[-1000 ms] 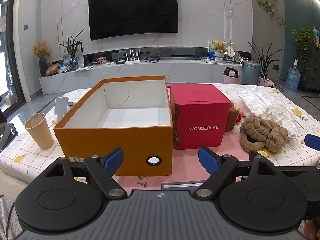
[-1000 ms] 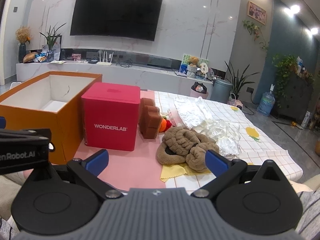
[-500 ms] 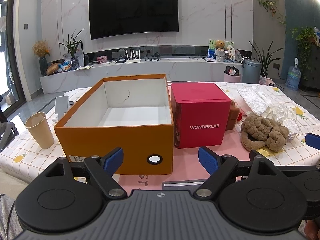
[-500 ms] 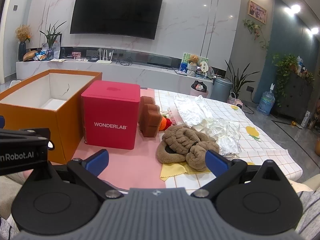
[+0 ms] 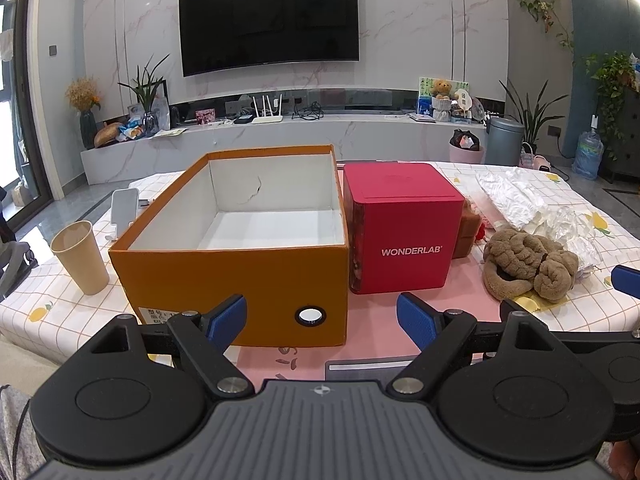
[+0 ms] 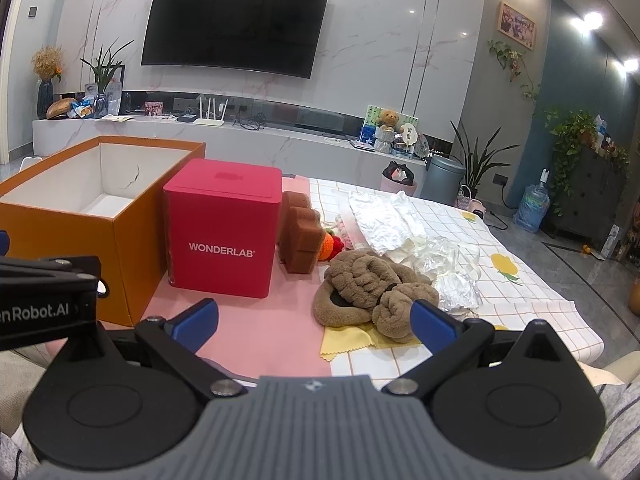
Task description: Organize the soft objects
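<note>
Over the last second almost nothing on the table has moved; only my two views have crept a little, the red WONDERLAB box (image 5: 400, 228) and the brown heap sitting a touch differently in frame, so I read this as the approach and no soft thing has been sorted yet. My left gripper (image 5: 320, 316) hangs low in front of the orange cardboard box (image 5: 236, 272), its blue pads spread wide with nothing between them. My right gripper (image 6: 316, 320) is just as wide open and empty, and it points at the brown plush toy (image 6: 368, 284), which lies slumped on the table to the right of the red box, partly on the pink mat (image 6: 256, 328) and over a yellow cloth (image 6: 348, 340). The plush is a rumpled, ribbed fleece lump, folded on itself, with a dark patch near its middle; it should squash easily under the pads. Behind it sit a brown sponge (image 6: 300, 236), a small orange knitted piece (image 6: 326, 246) and crumpled clear plastic (image 6: 440, 264). The orange box is open and bare inside, the likely place for them.
</note>
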The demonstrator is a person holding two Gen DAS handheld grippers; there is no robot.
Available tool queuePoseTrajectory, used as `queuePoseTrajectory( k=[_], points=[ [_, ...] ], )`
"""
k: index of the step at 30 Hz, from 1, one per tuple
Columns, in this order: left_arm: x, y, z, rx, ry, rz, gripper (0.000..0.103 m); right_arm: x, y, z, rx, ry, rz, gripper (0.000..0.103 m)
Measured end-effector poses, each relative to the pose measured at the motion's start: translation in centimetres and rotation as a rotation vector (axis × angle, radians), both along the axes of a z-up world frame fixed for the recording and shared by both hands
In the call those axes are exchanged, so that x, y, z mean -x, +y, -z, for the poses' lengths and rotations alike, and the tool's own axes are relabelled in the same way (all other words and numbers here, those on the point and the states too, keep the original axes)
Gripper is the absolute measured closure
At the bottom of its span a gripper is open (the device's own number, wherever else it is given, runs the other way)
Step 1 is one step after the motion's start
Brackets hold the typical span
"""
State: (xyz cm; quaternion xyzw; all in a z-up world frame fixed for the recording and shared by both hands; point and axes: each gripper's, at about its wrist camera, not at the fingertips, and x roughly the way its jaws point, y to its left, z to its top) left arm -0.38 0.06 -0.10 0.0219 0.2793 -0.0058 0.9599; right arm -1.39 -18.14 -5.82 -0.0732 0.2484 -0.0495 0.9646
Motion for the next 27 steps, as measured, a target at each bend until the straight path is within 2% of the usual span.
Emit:
queuePoseTrajectory(
  k=[19,27],
  points=[
    [-0.2,-0.3,0.3,-0.012,0.013,0.004,0.004,0.4,0.9,-0.2,0.025,-0.011,-0.063,0.003],
    [-1.2,-1.5,-1.4,0.038,0.031,0.046,0.004,-0.2,-1.1,-1.4,-0.063,-0.011,-0.007,0.003]
  ],
)
